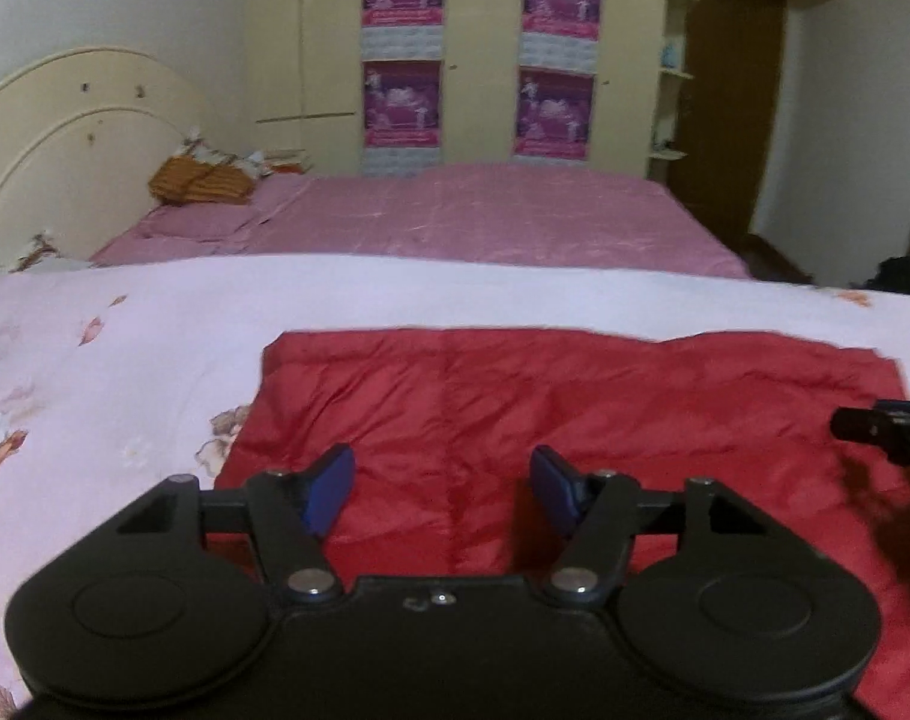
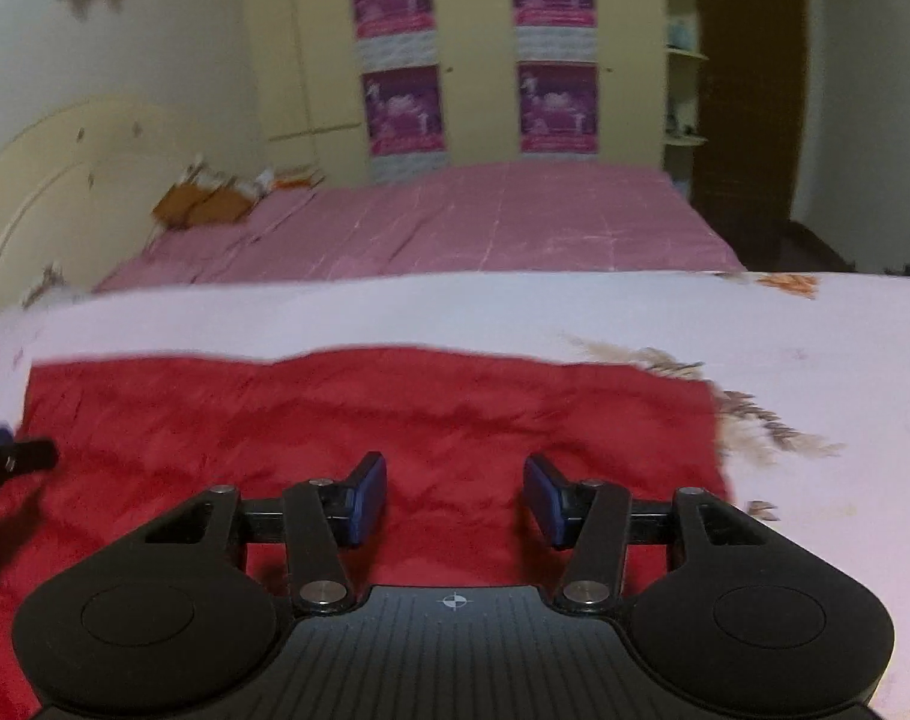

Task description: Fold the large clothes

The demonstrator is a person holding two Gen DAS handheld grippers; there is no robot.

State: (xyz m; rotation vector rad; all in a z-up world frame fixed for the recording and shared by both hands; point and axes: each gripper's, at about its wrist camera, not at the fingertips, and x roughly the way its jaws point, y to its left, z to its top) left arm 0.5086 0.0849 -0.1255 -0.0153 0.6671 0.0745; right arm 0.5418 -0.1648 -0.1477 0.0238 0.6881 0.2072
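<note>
Cream wardrobe doors (image 1: 329, 60) fill the far wall of a bedroom, with four purple posters (image 1: 402, 105) stuck on them in two columns. At the far right stands a dark brown door (image 1: 731, 96) beside narrow corner shelves (image 1: 674, 60). Nearer lies a bed with a pink checked sheet (image 1: 455, 216), a curved cream headboard (image 1: 77, 138) at its left end, and an orange-brown bundle (image 1: 200, 183) on it near the headboard; what the bundle is cannot be made out through the blur.

Closer to the cameras, a pale floral sheet (image 1: 125, 348) covers the surface that carries the work. On it lies the red garment (image 1: 575, 408), spread flat in a roughly rectangular shape, its shiny fabric wrinkled and a vertical seam or crease running down its middle. Its far edge runs left to right, with pale sheet showing beyond it and on both sides.

The left claw (image 1: 443, 492) hovers over the near left part of the red garment, its blue-padded fingers (image 1: 329, 489) set wide apart with only red fabric showing between them. The right claw (image 2: 455, 498) hovers over the near right part of the garment, also spread wide and gripping nothing. Each claw's tip appears at the edge of the other's view, side by side above the cloth and apart from one another. Whether either one's pads touch the fabric is hard to tell.
</note>
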